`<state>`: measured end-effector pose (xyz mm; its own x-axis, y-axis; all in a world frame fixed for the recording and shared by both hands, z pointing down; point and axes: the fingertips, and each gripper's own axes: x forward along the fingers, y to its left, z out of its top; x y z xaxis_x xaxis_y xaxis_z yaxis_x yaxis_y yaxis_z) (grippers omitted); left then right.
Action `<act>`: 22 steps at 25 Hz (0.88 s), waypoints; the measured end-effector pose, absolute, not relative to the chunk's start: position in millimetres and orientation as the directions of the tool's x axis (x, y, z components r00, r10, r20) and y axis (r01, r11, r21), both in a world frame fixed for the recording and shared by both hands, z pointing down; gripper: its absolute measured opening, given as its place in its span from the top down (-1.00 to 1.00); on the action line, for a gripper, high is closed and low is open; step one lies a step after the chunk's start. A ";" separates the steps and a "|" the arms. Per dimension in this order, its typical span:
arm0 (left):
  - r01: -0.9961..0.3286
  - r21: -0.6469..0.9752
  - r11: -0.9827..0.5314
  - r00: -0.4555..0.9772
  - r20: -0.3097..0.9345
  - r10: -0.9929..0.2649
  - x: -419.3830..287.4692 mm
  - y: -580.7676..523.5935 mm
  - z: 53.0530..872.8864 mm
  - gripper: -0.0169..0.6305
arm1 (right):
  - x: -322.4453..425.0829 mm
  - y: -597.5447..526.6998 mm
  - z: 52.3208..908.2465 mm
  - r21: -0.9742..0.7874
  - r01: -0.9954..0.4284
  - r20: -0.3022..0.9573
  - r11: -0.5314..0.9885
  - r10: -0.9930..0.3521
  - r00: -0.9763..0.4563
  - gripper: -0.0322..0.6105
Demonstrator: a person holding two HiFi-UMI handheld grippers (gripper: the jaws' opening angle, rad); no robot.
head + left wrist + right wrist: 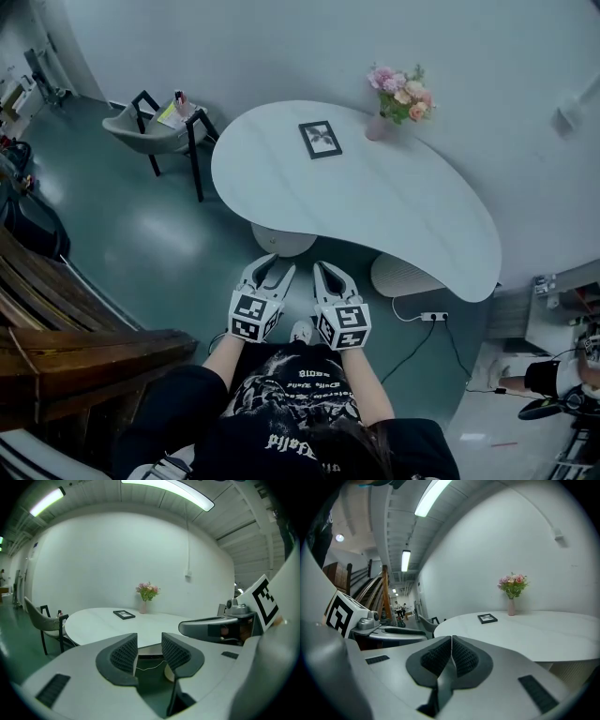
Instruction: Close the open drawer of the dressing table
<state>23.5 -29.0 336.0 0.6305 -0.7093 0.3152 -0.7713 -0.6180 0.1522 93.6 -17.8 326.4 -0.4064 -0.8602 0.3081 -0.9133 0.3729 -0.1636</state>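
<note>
The white kidney-shaped dressing table [403, 202] stands ahead of me against the wall, and it also shows in the left gripper view [108, 623] and the right gripper view [534, 630]. On it are a black picture frame [320, 139] and a pink vase of flowers [401, 98]. Between the left jaws a flat dark piece [150, 648] shows under the table's near edge; I cannot tell if it is the drawer. My left gripper [277, 265] [149, 651] is open with nothing between its jaws. My right gripper [328, 270] [451, 656] is shut on nothing. Both hover just short of the table's near edge.
Two round white pedestals [281, 240] [401, 276] carry the table. A power strip with a cable [433, 316] lies on the green floor at the right. A grey chair [155, 131] stands at the far left. Wooden stairs [84, 347] rise at my left, and a person [553, 375] is at the right edge.
</note>
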 end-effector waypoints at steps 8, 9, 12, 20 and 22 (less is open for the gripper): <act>-0.792 0.138 -0.594 0.604 0.314 -0.732 21.7 -38.5 337.5 0.83 | 93.7 -23.6 335.2 -0.152 -0.912 0.322 0.380 -0.854 -0.409 0.81; -0.795 0.138 -0.590 0.600 0.322 -0.733 22.1 -38.9 339.3 0.85 | 94.3 -24.0 335.7 -0.152 -0.912 0.324 0.380 -0.853 -0.409 0.81; -0.789 0.128 -0.601 0.605 0.330 -0.724 24.6 -37.9 340.9 0.87 | 95.6 -25.9 335.8 -0.149 -0.914 0.324 0.378 -0.855 -0.406 0.82; -0.767 0.129 -0.628 0.633 0.306 -0.711 31.4 -38.7 335.0 0.87 | 98.8 -33.0 332.6 -0.151 -0.919 0.307 0.365 -0.866 -0.394 0.82; -0.767 0.128 -0.629 0.634 0.305 -0.711 30.1 -38.2 335.2 0.87 | 98.2 -33.6 334.2 -0.149 -0.922 0.313 0.359 -0.867 -0.388 0.82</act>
<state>30.1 -38.2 335.2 0.6336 -0.7108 0.3054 -0.7670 -0.6288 0.1276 98.2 -33.6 334.2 -0.3879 -0.8668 0.3133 -0.9216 0.3586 -0.1488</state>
